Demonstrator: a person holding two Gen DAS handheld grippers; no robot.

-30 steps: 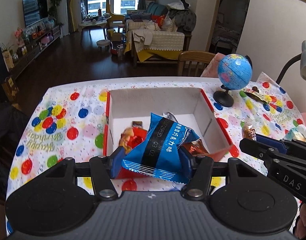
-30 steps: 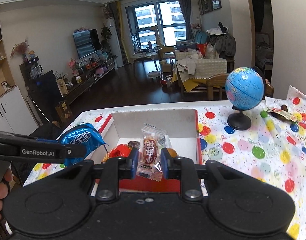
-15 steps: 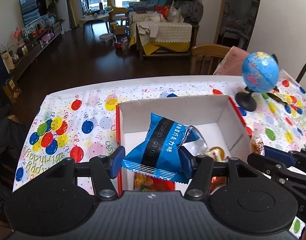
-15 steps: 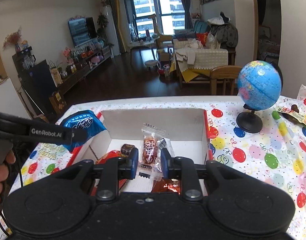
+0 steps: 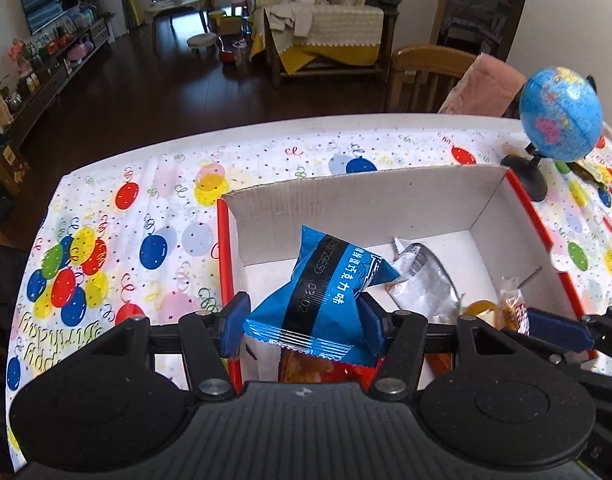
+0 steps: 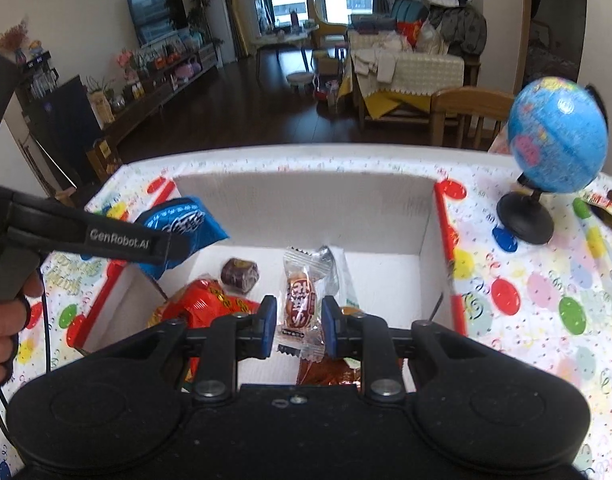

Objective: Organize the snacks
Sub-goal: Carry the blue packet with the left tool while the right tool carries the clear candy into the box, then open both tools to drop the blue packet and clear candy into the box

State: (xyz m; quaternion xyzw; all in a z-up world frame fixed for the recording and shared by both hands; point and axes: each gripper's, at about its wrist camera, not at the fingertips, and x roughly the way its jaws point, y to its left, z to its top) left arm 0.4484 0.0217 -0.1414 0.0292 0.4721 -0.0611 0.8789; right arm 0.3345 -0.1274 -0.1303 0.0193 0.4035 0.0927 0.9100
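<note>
My left gripper [image 5: 301, 322] is shut on a blue snack packet [image 5: 326, 296] and holds it over the left part of the open white box with red edges [image 5: 362, 208]. The packet also shows in the right wrist view [image 6: 177, 226] at the box's left wall. My right gripper [image 6: 295, 326] is shut on a small clear-wrapped sausage snack [image 6: 299, 304] and holds it above the box [image 6: 306, 204]. In the box lie a red packet [image 6: 203, 304], a dark round sweet [image 6: 239, 274] and a silver wrapper [image 5: 426, 280].
A blue globe [image 6: 556, 136] on a black stand is right of the box. A snack wrapper [image 6: 604, 204] lies at the far right on the balloon-print tablecloth [image 5: 117, 240]. A wooden chair [image 5: 426, 68] stands behind the table.
Both grippers moved forward over the box with their snacks still held. The box now fills more of both views and lies directly below the snacks.
</note>
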